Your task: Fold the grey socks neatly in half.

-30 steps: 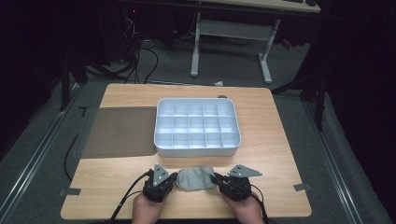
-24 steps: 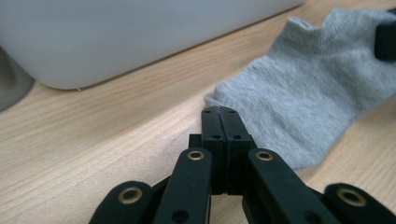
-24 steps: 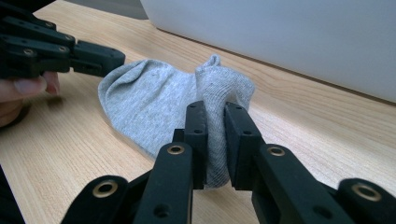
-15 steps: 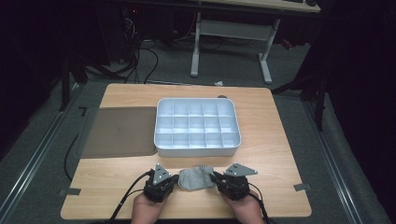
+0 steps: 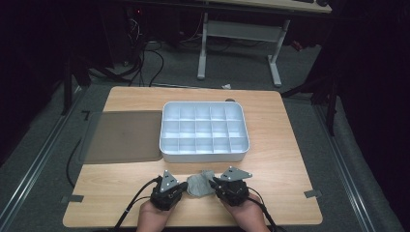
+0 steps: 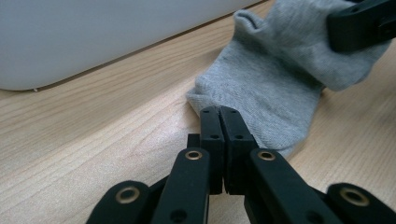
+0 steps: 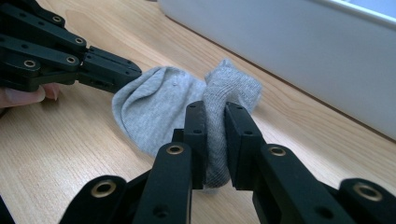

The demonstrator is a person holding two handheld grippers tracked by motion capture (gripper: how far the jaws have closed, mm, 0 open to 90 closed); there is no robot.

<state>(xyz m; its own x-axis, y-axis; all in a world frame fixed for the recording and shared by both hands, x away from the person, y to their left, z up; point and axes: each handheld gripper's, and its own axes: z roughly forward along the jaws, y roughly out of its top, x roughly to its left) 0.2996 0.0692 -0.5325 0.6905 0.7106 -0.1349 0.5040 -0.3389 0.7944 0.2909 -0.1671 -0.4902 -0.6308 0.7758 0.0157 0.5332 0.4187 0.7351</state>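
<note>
Right gripper [image 7: 215, 109]: closed hard on a bunched fold of the grey sock [image 7: 159, 107], fabric squeezed up between the two black jaws. Left gripper [image 6: 219, 112]: jaws pressed together, tips at the sock's opposite edge (impossible to tell whether any cloth is caught between them).

Between the two, the sock lying crumpled on the wood, near the table's front edge and just short of the white compartment tray [image 5: 203, 156], not touching it.

Step in hand, by the look of it: gathering or folding the sock, both grippers working it from either end. Nothing in the tray yet, every cell bare.

Next move, as a judgement: a firm pinch needed on the left side first, then the two ends brought together, or the bundle lifted and carried forward over the tray's near wall into one cell. Small cells, so a tight bundle called for. Loose cloth likely to drape over a divider.

Farther out: light wooden table [image 5: 290, 183], a flat grey-brown mat [image 5: 123, 137] beside the tray on its left. Beyond, a dim room: grey floor, trailing cables, white legs of another desk [image 5: 203, 48] at the back.
</note>
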